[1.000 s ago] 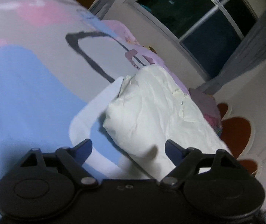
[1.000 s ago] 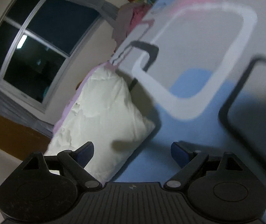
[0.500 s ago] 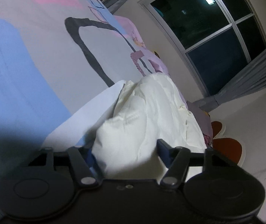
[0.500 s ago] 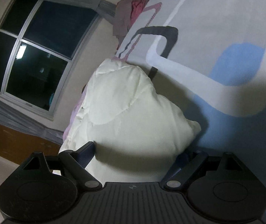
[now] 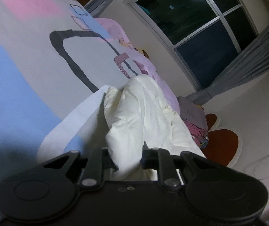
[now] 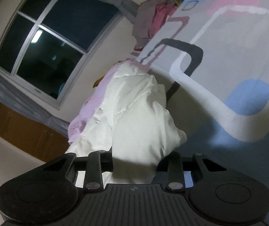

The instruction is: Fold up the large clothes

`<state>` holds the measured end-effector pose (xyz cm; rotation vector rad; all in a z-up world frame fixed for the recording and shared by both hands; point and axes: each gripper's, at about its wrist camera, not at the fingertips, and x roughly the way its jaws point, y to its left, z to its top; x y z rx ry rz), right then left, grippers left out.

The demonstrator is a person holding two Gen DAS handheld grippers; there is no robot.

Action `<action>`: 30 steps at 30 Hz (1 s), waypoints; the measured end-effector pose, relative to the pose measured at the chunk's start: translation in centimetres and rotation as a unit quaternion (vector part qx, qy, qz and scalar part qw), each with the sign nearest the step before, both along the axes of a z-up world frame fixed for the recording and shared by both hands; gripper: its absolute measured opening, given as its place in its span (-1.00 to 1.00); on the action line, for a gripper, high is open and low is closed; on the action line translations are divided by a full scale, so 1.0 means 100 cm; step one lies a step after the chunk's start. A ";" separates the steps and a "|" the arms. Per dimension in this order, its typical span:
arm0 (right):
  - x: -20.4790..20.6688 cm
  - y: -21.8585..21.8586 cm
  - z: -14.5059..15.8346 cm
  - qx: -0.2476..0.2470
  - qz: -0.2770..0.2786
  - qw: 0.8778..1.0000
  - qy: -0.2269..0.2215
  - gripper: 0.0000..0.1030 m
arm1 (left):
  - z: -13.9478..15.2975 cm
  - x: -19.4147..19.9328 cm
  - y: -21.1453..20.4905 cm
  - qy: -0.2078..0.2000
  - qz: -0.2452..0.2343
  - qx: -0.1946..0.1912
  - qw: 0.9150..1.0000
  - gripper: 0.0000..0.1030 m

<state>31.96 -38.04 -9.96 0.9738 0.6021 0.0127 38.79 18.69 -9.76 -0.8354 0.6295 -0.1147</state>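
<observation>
White garment lay bunched at the bedspread's edge. You'd just closed left gripper and right gripper onto its near end, both clamping cloth, probably to lift and spread it.

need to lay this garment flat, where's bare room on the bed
Free: the patterned bedsheet beside the white garment, on the side away from the window. Crowded: the window-side edge, with the lilac cloth and clothes pile.
</observation>
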 end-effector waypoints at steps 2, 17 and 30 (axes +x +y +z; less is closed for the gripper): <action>-0.014 0.002 0.006 -0.005 0.005 1.000 0.000 -0.36 | 0.005 -0.012 0.001 -0.001 -0.001 0.000 1.000 -0.64; -0.184 0.002 0.006 0.008 0.001 1.000 0.023 -0.36 | -0.003 -0.174 0.007 0.015 0.006 -0.004 1.000 -0.64; -0.217 -0.014 -0.004 -0.014 -0.024 0.997 0.073 0.42 | -0.016 -0.222 0.008 0.044 0.045 0.001 0.998 0.30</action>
